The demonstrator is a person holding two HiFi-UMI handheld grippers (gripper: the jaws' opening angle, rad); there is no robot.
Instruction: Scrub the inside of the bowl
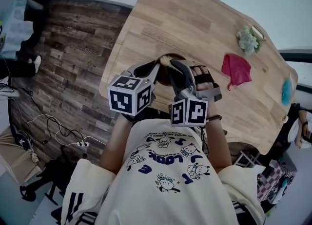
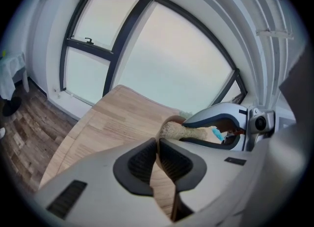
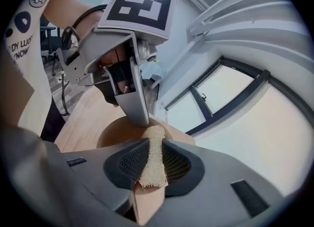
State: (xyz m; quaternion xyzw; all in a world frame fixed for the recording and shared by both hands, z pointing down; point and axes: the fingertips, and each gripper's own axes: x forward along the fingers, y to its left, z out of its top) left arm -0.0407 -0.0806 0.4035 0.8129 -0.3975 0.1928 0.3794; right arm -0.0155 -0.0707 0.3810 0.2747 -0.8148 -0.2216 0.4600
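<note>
Our left gripper (image 2: 158,145) pinched the bowl (image 3: 115,131) by its rim, our right gripper (image 3: 155,146) the scrubber (image 3: 156,133). We judged firm, circular strokes best.

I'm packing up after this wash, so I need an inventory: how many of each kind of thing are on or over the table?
Grippers: 2 (left gripper, right gripper)
Bowl: 1
Scrub pad: 1
Red cloth: 1
Green-white bundle: 1
Teal item: 1
Total: 7
</note>
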